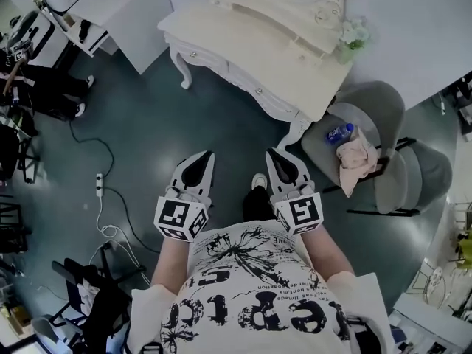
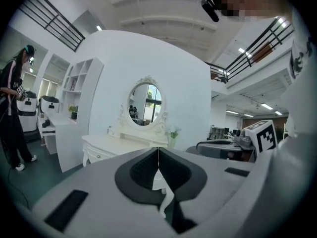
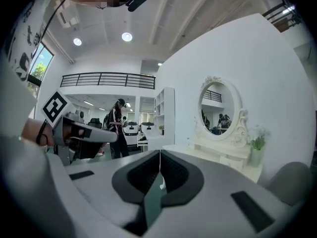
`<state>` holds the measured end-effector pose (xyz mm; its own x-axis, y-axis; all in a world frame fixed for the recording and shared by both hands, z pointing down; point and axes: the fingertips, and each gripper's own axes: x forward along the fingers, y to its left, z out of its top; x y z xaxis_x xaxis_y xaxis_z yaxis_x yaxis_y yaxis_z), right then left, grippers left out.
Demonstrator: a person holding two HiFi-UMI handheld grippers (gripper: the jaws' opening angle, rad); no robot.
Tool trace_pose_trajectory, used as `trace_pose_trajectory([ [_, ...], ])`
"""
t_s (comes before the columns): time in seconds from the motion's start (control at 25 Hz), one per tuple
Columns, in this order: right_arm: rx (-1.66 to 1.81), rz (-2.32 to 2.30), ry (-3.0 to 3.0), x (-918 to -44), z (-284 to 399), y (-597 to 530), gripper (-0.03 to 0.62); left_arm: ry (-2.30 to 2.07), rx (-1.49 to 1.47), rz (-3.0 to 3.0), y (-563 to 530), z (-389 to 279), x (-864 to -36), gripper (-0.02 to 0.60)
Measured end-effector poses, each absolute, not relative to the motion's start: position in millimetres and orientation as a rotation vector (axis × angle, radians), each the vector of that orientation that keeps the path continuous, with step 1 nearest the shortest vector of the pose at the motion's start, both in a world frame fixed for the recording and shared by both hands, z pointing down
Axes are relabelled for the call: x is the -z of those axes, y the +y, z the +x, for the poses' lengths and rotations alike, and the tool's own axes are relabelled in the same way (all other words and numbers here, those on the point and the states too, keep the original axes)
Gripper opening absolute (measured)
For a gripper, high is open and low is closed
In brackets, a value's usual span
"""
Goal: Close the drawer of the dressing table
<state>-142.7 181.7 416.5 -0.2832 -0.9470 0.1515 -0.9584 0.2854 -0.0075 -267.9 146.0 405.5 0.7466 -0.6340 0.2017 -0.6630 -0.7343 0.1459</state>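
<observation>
The white dressing table (image 1: 243,39) with an oval mirror stands ahead of me against the white wall, and it also shows in the left gripper view (image 2: 114,145) and the right gripper view (image 3: 225,155). Small knobs (image 1: 258,91) mark the drawer fronts along its curved front. From here I cannot tell whether a drawer stands out. My left gripper (image 1: 205,155) and right gripper (image 1: 274,153) are held side by side over the dark floor, well short of the table. Both point toward it. The left gripper's jaws (image 2: 158,150) meet with nothing between them, and so do the right gripper's (image 3: 160,153).
A grey chair (image 1: 383,109) right of the table holds a blue bottle (image 1: 341,132) and a pinkish cloth (image 1: 357,158). A power strip with cable (image 1: 99,185) lies on the floor at left. A black chair (image 1: 88,293) stands behind me at left. A person (image 2: 12,123) stands by white shelves.
</observation>
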Motion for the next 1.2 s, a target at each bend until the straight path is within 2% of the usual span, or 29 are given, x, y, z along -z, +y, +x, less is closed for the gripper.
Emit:
trace_pose_trajectory([
  [0.56, -0.191, 1.822, -2.426, -409.0, -0.5, 10.3, 0.017, -1.013, -0.162, 2.752, -31.2, -120.7, -393.5, 0.02],
  [1.2, -0.356, 2.201, -2.097, -441.4, 125.3, -101.6, 0.017, -0.569, -0.225, 2.849, -177.2, 13.7, -414.1, 0.02],
])
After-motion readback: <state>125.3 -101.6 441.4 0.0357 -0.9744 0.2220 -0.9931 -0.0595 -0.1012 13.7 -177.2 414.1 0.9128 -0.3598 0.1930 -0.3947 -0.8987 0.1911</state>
